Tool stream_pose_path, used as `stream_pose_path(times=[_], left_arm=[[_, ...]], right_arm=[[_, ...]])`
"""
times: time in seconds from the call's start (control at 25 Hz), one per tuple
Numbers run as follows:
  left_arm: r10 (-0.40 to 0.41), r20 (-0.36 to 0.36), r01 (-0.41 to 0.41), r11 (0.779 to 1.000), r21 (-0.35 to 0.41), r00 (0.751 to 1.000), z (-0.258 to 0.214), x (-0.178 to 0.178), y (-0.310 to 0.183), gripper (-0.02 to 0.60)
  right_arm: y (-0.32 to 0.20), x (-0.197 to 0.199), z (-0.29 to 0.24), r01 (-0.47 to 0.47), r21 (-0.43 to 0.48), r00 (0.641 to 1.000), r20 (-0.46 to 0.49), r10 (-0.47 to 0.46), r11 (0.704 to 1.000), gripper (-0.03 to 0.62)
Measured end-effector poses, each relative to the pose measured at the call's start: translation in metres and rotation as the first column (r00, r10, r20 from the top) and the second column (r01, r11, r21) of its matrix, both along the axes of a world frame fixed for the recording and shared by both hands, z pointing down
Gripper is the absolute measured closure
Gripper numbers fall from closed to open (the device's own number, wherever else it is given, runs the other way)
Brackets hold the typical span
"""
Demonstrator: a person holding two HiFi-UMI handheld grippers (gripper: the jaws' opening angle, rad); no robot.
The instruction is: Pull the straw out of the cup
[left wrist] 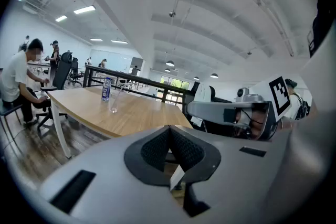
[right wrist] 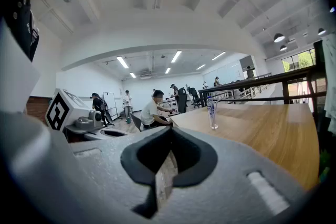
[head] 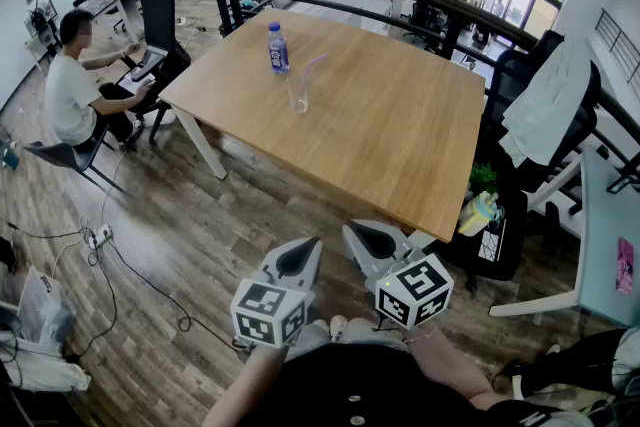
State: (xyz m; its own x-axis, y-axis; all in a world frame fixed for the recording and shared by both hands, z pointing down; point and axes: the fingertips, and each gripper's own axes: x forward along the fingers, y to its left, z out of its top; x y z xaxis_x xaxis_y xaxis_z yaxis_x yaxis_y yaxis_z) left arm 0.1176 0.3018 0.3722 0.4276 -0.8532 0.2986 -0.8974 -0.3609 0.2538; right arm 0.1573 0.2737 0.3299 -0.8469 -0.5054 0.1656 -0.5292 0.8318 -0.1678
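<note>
**In an open office, a wooden table [head: 400,145] is carrying the cup [head: 299,99], and both grippers are hanging short of it**

The clear cup is standing on the far-left part of the table. The straw [head: 312,70] is sitting in it and seems to be leaning toward 1 o'clock, though it is so thin and pale that its tilt is hard to read. A water bottle [head: 278,48] is standing just beside the cup at 11 o'clock.

At 6 o'clock from the cup, well apart from it and off the table's near edge, the left gripper [head: 298,258] and right gripper [head: 372,240] are hovering side by side over the plank floor [head: 200,235]. Both are pointing roughly toward 12 o'clock. Each is showing its jaws pressed together at the tips with nothing between them.

A seated person [head: 70,90] is working at 9 o'clock. A chair draped in a white garment [head: 550,105] is standing at 3 o'clock.

By my reading, the task is sitting at its very start, with the reach not yet made. The next move is calling for one gripper to travel to the cup, spread its jaws and close on the straw above the rim. It should then draw the straw out along its lean. The other gripper is likely needed to steady the light cup so it does not tip or ride up.
</note>
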Motion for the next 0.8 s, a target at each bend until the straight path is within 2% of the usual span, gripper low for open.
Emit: stream_pose_path(times=[0.16, 0.32, 0.52, 0.72, 0.8], left_arm=[[-0.018, -0.017, 0.018, 1.0, -0.02, 1.0, 0.006, -0.01, -0.001, 0.568], [-0.049, -0.009, 0.049, 0.999, -0.006, 0.999, 0.0, -0.02, -0.007, 0.568], [-0.066, -0.01, 0.066, 0.998, -0.01, 0.998, 0.004, -0.017, -0.009, 0.568], [-0.044, -0.015, 0.044, 0.999, 0.007, 0.999, 0.005, -0.015, -0.009, 0.568], [-0.029, -0.022, 0.03, 0.999, 0.018, 0.999, 0.004, -0.013, -0.01, 0.568]], right_arm=[[-0.001, -0.003, 0.004, 0.009, -0.011, 1.0, 0.002, -0.009, 1.0, 0.595], [-0.003, -0.003, 0.011, 0.021, -0.015, 1.0, -0.018, -0.021, 1.0, 0.595], [-0.007, 0.0, 0.014, 0.018, -0.015, 1.0, -0.022, -0.018, 1.0, 0.595], [-0.006, -0.003, 0.004, 0.038, -0.019, 0.996, 0.08, -0.037, 0.999, 0.595], [-0.005, -0.004, 0.005, 0.055, -0.029, 0.994, 0.092, -0.053, 0.998, 0.595]])
